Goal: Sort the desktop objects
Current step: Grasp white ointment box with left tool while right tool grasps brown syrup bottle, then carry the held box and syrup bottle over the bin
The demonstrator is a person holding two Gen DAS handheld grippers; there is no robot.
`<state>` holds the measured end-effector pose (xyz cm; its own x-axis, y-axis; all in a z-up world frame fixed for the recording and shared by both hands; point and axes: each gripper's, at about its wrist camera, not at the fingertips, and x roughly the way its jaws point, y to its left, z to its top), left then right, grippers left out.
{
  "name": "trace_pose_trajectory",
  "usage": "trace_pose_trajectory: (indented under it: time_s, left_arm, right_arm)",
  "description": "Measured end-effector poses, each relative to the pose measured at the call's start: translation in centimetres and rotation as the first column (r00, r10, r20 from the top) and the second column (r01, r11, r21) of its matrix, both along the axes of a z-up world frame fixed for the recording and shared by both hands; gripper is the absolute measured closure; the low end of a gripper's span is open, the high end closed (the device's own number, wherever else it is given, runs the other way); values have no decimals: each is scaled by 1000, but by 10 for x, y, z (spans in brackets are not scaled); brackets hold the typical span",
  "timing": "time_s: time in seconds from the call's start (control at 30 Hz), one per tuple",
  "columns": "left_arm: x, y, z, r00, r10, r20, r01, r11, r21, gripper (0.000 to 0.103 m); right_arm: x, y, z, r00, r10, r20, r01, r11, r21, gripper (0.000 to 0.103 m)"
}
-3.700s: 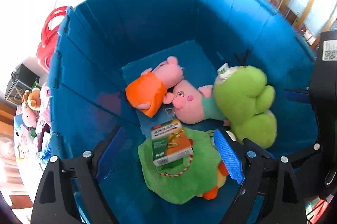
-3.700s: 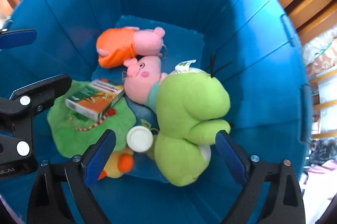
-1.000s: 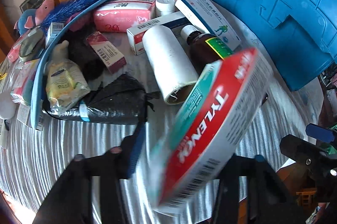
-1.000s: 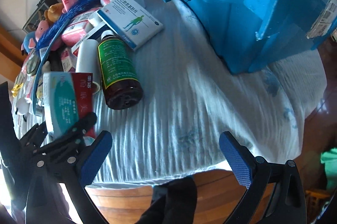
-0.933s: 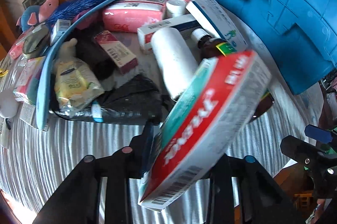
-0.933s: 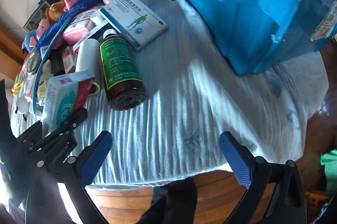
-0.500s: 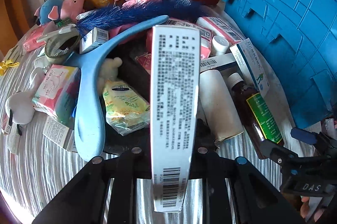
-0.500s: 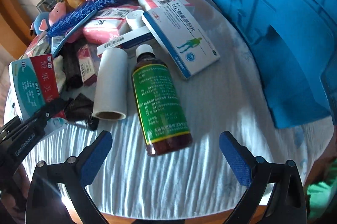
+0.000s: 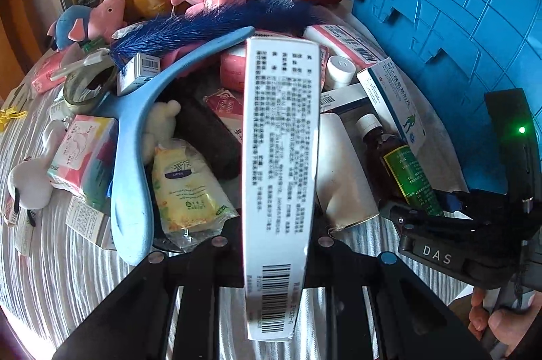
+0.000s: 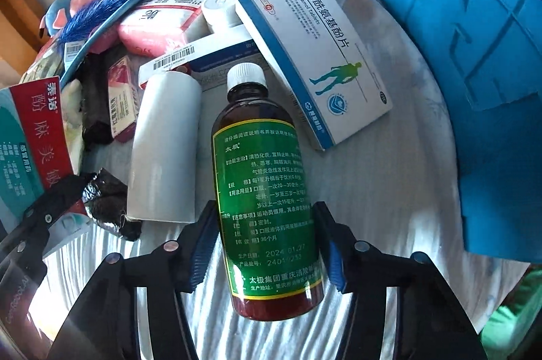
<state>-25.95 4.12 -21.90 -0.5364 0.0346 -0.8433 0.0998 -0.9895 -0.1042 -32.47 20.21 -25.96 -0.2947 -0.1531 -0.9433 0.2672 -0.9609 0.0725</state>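
Your right gripper point(image 10: 266, 244) straddles the brown medicine bottle point(image 10: 264, 190), which lies on its side on the striped cloth point(image 10: 372, 190) just beside the blue crate point(image 10: 474, 88). Its long axis runs straight away from the tongs: base toward you, white cap point(image 10: 245, 73) pointing off to the pile. The jaws have just been closing and now stand narrow, one blue pad on each flank of the bottle's lower half; whether the pads point(image 10: 203, 244) actually press the glass you cannot tell, a thin gap seems to remain on the right side. Your left gripper point(image 9: 276, 244) is clamped tight on the tall white medicine box point(image 9: 281, 177), held upright clear of the cloth, well apart from the crate, so the right hand is the one nearer the bottle. Hidden: the box blocks the middle of the left view and covers most of the white roll point(image 10: 162, 150) lying just beside the bottle, on the side away from the crate. The crate's opening is out of frame in both views, only its outer wall shows. The bottle's underside and any contact with the cloth there are unseen.
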Motion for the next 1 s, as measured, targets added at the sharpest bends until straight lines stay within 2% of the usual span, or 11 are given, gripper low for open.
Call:
trace_pose_trajectory:
  time_s: [0.23, 0.5, 0.77, 0.9, 1.0]
  left_arm:
    - [7, -4, 29, 998, 11, -67, -12, 1000, -7, 85]
    - [25, -6, 84, 982, 3, -188, -9, 1000, -28, 85]
    - [36, 5, 150, 939, -19, -344, 7, 999, -36, 85]
    - [33, 27, 186, 912, -42, -409, 26, 999, -46, 85]
    - [24, 54, 215, 878, -74, -472, 46, 996, -70, 85]
  right_arm:
    - [16, 0, 51, 994, 15, -105, -24, 996, -91, 52]
    - [34, -19, 129, 960, 25, -281, -65, 989, -135, 52]
    - [53, -10, 233, 883, -7, -470, -76, 985, -157, 52]
    - [56, 18, 289, 838, -39, -545, -82, 977, -196, 52]
    - [56, 54, 328, 796, -59, -603, -95, 971, -220, 52]
